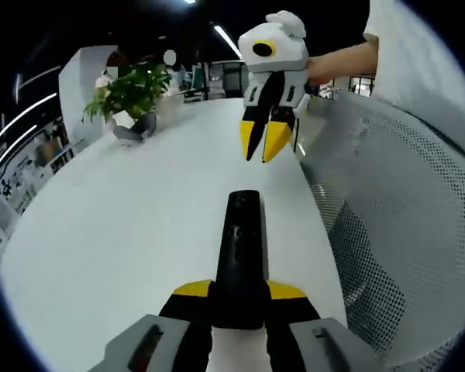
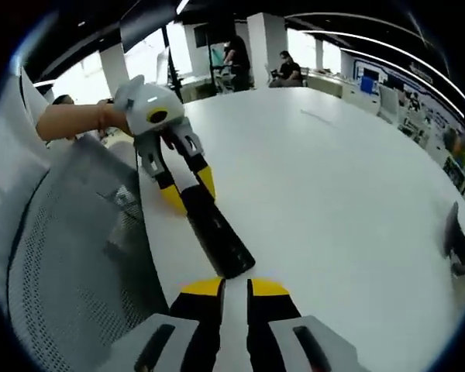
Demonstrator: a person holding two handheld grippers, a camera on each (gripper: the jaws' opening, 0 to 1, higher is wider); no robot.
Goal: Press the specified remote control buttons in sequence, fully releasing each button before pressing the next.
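A long black remote control (image 1: 240, 248) lies lengthwise above the white table (image 1: 116, 232), its near end clamped between my left gripper's (image 1: 239, 291) yellow-tipped jaws. My right gripper (image 1: 264, 152), held by a hand, hangs beyond the remote's far end with its tips pointing down, close together and holding nothing. In the right gripper view the remote (image 2: 217, 232) runs from the left gripper (image 2: 189, 191) toward my right gripper (image 2: 234, 288), whose jaws stand nearly together just short of the remote's free end.
A grey mesh chair back (image 1: 403, 225) stands along the table's edge, also seen as the chair back (image 2: 70, 256). A potted plant (image 1: 132, 97) sits at the table's far side. The tabletop (image 2: 341, 194) stretches wide; people sit in the background (image 2: 283, 68).
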